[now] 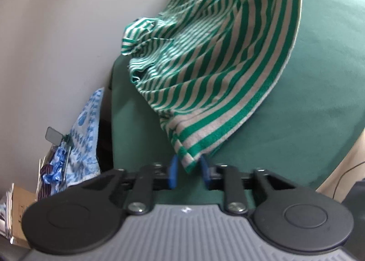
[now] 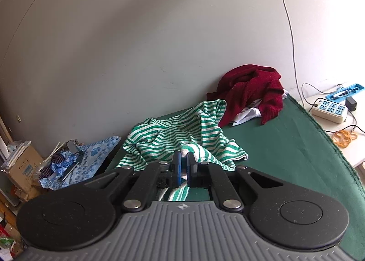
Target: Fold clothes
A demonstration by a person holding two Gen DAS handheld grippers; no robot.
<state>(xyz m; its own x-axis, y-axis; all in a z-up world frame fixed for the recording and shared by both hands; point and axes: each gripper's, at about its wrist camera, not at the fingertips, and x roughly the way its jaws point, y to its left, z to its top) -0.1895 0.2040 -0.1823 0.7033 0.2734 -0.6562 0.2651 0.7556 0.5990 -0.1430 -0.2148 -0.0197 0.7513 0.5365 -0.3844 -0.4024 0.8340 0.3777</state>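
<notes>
Left claw (image 1: 189, 170) sat at the lower centre of its frame with a corner of the green-striped shirt (image 1: 205, 60) hanging between its blue pads, which stood slightly apart on either side of the cloth, not visibly pinching it. From there the shirt ran up and to the upper right, over the green-covered bench (image 1: 319, 101). Right claw (image 2: 183, 166) was clenched on another fold of the shirt, low in its frame.
</notes>
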